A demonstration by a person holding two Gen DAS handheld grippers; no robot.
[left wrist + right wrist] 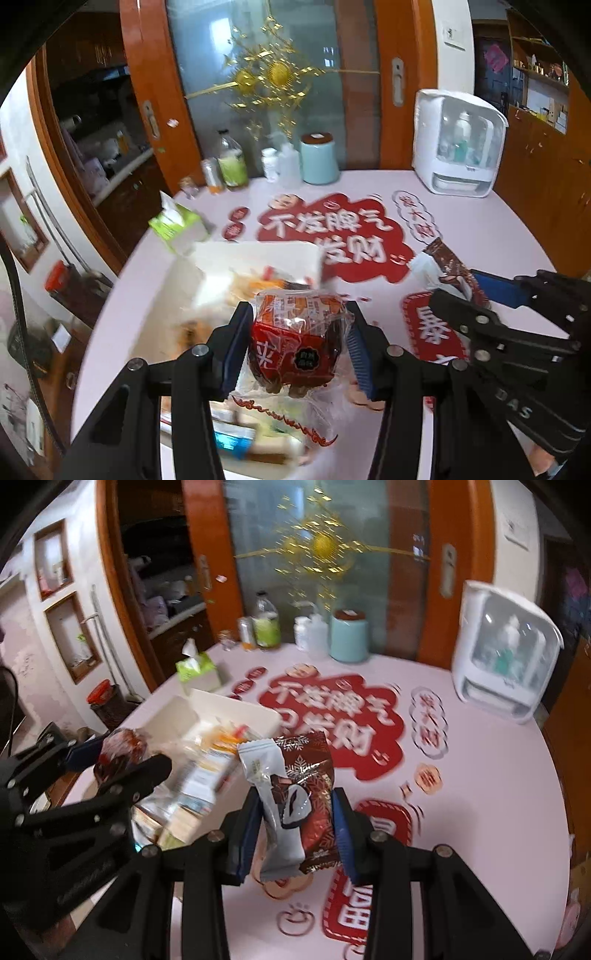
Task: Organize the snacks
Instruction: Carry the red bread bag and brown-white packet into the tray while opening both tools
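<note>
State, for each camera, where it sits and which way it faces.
Left wrist: on the left gripper, looking down its fingers at a clear-wrapped red snack; right gripper at right.
Right wrist: on the right gripper, facing two pinched packets; left gripper at left.
Shared: white snack box, pink table.

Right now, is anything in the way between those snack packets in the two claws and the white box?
Nothing visible. The left gripper holds a red packet directly above the white box; the right gripper holds a maroon packet and a grey packet beside it, over open table.
</note>
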